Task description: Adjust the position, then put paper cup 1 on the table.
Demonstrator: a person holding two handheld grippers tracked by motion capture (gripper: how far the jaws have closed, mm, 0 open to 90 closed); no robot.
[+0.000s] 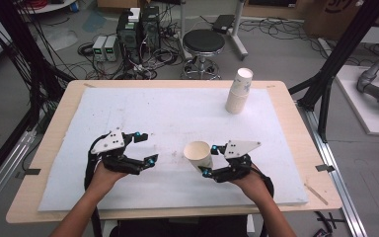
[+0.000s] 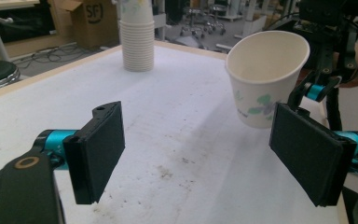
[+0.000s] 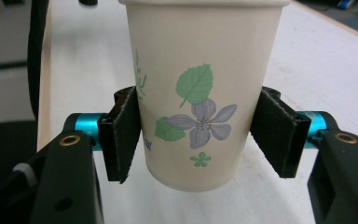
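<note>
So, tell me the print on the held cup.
Green leaves and purple flowers on the cup; clearest in the right gripper view.

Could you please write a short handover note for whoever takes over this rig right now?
Right gripper: shut on the paper cup, tilted, seemingly just off the white mat.
Left gripper: open, holding nothing, beside the cup.
Cup stack: far right of the mat.
Done: one cup appears taken from the stack.
Left: set it down, probably; the spot is your call.
</note>
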